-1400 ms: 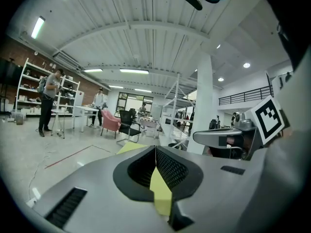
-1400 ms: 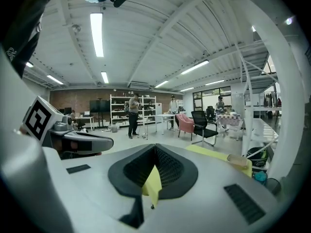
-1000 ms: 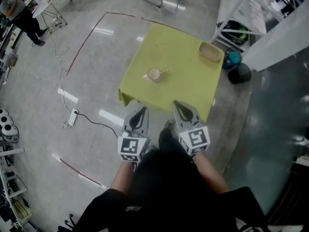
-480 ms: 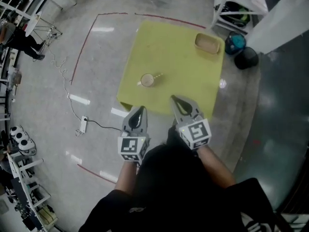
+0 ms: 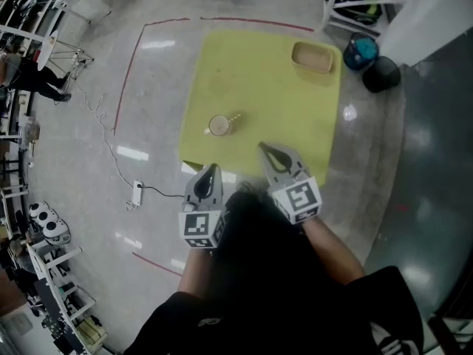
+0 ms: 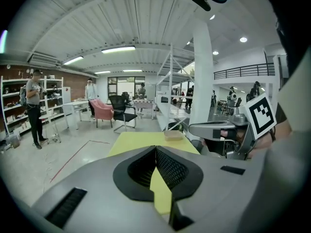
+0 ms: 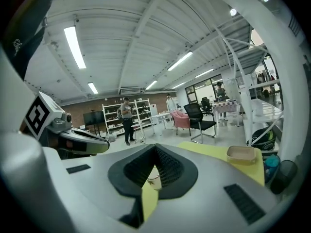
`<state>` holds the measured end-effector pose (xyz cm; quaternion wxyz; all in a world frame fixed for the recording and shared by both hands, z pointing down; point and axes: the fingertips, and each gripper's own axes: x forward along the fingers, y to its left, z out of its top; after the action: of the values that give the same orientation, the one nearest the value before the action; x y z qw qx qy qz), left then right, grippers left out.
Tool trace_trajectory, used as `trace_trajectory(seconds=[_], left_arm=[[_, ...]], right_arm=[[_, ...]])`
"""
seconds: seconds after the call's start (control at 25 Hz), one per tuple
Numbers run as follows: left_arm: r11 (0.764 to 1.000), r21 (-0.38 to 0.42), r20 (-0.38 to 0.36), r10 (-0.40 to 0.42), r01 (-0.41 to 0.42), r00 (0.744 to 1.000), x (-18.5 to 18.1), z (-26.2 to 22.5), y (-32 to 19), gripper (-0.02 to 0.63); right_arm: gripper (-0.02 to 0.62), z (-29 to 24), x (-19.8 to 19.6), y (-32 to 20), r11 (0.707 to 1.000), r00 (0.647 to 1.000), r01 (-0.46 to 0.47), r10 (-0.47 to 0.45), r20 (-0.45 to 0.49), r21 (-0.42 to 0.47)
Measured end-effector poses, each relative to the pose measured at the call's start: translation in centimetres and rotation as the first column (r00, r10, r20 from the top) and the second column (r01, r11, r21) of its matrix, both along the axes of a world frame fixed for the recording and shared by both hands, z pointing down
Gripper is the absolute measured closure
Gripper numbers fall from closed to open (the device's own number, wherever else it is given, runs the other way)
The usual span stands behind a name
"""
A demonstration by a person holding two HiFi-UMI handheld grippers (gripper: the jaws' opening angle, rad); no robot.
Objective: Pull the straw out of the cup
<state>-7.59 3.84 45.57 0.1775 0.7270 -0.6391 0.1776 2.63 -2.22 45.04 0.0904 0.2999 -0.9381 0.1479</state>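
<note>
Fingers of the left gripper (image 5: 213, 166) and the right gripper (image 5: 260, 146) are pressed together, holding nothing. The cup (image 5: 218, 126), straw (image 5: 233, 117) leaning over its rim, stands on the yellow worktop (image 5: 281, 102) ahead of both, touching neither, nearer the left fingers. A beige tray (image 5: 312, 57) lies far beyond the right fingers, at the worktop's far corner.

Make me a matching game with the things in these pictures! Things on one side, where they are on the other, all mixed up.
Things:
1. cup
2. tray
3. power strip
4. right gripper

Places or states:
A. on the floor, left of the table
B. shut, at the table's near edge
C. far right corner of the table
D. left part of the table, straw inside

Pairs: 1-D, 2-C, 3-A, 4-B.
</note>
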Motion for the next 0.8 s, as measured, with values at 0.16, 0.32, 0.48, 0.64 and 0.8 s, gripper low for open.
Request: trace_trajectory(seconds=[0.16, 0.32, 0.48, 0.64, 0.8], left_arm=[[1.000, -0.010, 0.011, -0.011, 0.011, 1.000, -0.4, 0.3, -0.3, 0.563], [1.000, -0.021, 0.004, -0.004, 0.004, 1.000, -0.8, 0.8, -0.5, 0.563], [0.999, -0.037, 0.004, 0.007, -0.007, 1.000, -1.4, 1.6, -1.3, 0.563], [0.998, -0.055, 0.004, 0.029, -0.029, 1.000, -1.7, 2.1, -2.5, 0.563], [0.996, -0.070, 0.000, 0.060, -0.060, 0.998, -2.0, 2.8, -3.8, 0.563]], right_arm=[[0.578, 0.9, 0.3, 0.0, 1.000, 1.000, 0.004, -0.004, -0.007, -0.008], [0.578, 2.4, 0.3, -0.1, 0.999, 0.999, -0.005, 0.004, -0.042, -0.039], [0.578, 3.2, 0.0, -0.5, 0.998, 0.999, -0.019, 0.017, -0.049, -0.054], [0.578, 3.7, -0.1, -1.3, 0.997, 0.997, -0.038, 0.034, -0.068, -0.063], [0.578, 4.7, -0.1, -2.2, 0.995, 0.995, -0.056, 0.049, -0.089, -0.079]])
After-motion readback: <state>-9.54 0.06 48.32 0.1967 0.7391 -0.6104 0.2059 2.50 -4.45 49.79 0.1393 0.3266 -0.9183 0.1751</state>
